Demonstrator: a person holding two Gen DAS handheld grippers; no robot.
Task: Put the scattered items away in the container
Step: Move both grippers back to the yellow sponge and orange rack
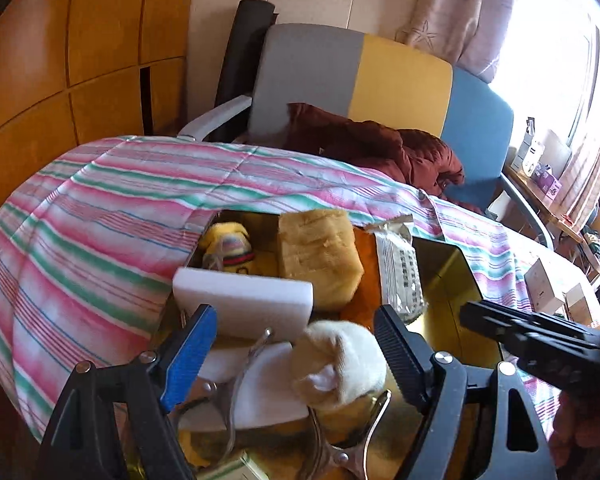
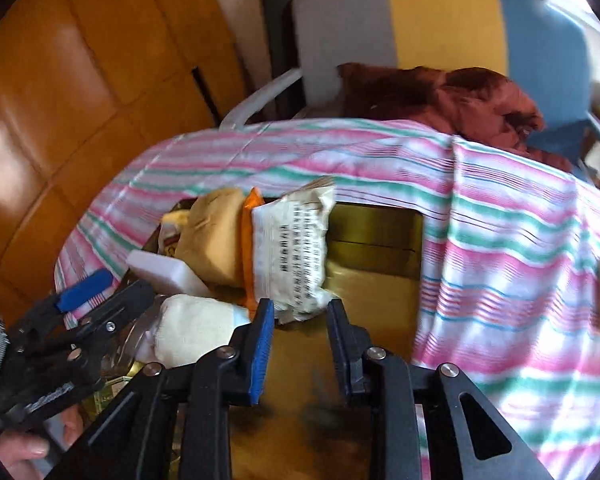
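A gold tin box (image 1: 448,280) (image 2: 376,232) lies open on the striped cloth. It holds a tan sponge block (image 1: 320,256) (image 2: 212,236), a white printed packet (image 1: 400,268) (image 2: 292,248), an orange packet (image 2: 247,248), a yellow plush toy (image 1: 230,246), a white foam block (image 1: 244,300) (image 2: 160,270) and a cream sock ball (image 1: 340,360) (image 2: 192,330). My left gripper (image 1: 294,332) (image 2: 108,294) hangs open over the sock ball without pressing it. My right gripper (image 2: 298,312) (image 1: 480,314) stands shut with nothing between its fingers, above the bare gold floor near the printed packet.
The pink, green and white striped cloth (image 1: 100,220) (image 2: 500,220) covers the table. Behind it stands a grey, yellow and blue chair (image 1: 380,80) with a dark red jacket (image 1: 380,144). Wooden cabinets (image 1: 60,60) fill the left. Metal clips (image 1: 236,364) lie under the left gripper.
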